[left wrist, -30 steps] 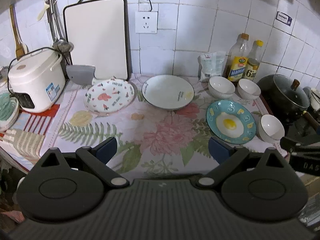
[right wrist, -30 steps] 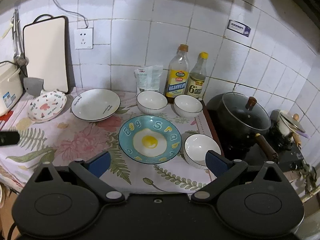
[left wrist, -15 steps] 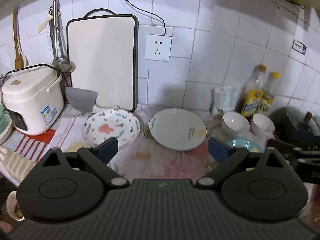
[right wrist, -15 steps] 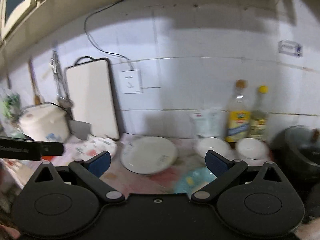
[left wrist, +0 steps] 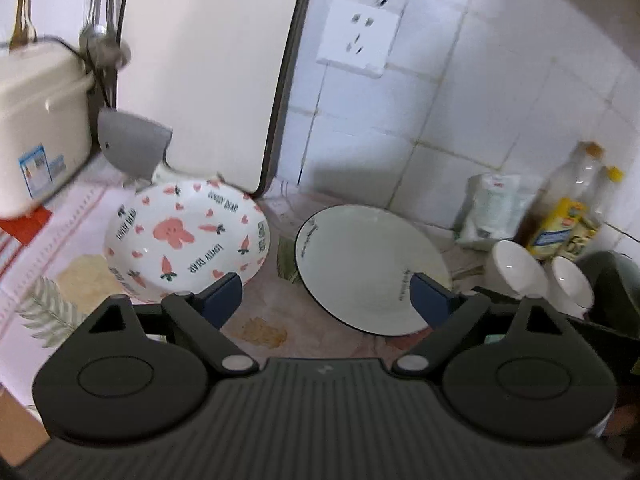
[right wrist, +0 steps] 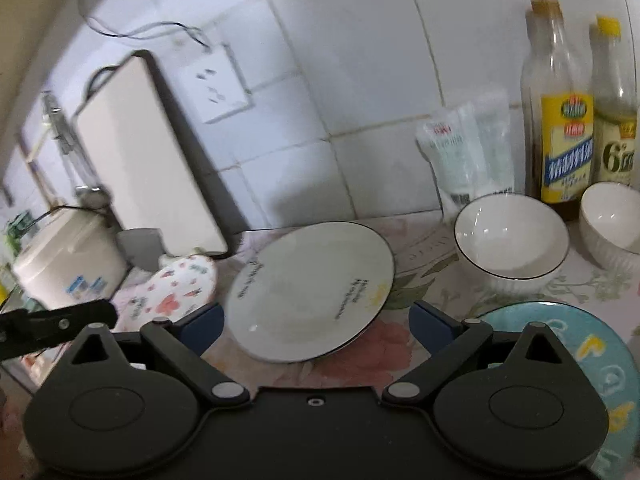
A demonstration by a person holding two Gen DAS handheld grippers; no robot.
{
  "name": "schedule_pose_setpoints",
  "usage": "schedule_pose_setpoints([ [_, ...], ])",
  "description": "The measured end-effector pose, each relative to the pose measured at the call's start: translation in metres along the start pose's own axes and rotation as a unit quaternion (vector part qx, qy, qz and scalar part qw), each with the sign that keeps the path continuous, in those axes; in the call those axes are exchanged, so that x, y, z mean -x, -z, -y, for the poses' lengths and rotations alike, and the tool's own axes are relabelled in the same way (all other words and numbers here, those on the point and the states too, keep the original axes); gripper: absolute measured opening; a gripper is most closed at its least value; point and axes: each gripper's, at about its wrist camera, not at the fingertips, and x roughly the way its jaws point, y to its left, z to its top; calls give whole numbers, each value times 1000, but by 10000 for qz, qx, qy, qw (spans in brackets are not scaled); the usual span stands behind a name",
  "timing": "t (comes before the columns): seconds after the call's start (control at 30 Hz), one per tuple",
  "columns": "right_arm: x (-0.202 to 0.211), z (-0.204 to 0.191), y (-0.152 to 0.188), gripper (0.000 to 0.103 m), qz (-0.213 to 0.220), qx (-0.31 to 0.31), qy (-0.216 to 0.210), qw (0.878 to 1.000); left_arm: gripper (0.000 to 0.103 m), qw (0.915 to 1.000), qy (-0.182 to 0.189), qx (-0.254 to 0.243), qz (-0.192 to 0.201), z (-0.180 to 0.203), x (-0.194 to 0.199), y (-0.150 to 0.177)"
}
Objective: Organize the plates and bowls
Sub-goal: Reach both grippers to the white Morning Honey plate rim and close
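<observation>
My left gripper (left wrist: 326,300) is open and empty, low over the counter between a carrot-and-rabbit patterned plate (left wrist: 186,240) at its left finger and a plain white plate with a dark rim (left wrist: 372,268) at its right finger. My right gripper (right wrist: 316,320) is open and empty, with the white plate (right wrist: 310,288) lying between its fingertips. The patterned plate (right wrist: 176,292) is to its left, a blue egg plate (right wrist: 580,364) to its right. Two white bowls (right wrist: 512,244) (right wrist: 612,220) stand behind; they also show in the left wrist view (left wrist: 518,268).
A white cutting board (left wrist: 200,64) leans on the tiled wall. A rice cooker (left wrist: 36,120) stands at the left. Two bottles (right wrist: 560,120) and a plastic bag (right wrist: 468,148) stand at the back right. A dark pot (left wrist: 612,288) is at the far right.
Both grippers have moved forward and down towards the plates at the back of the counter. Both stay open and empty.
</observation>
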Motion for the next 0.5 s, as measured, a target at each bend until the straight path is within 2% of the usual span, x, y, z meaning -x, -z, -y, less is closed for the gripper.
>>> schedule_pose_setpoints([
  [0.1,-30,8,0,94,-137,142,92,9998,88,9999,24,5,-142,-1,-33,1],
  [0.3,-74,15,-2,89,-452,93,154,9988,87,9984,-174,146,-511,0,-98,8],
  [0.4,-93,18,-3,82,-592,124,235,9979,81,9967,-308,204,-720,-1,-121,11],
  [0.47,-103,22,-4,75,-688,44,284,9972,68,9953,-343,283,-856,-5,-132,13],
  [0.5,-107,24,-4,70,-718,-3,296,9970,65,9944,-332,353,-934,-7,-137,14],
])
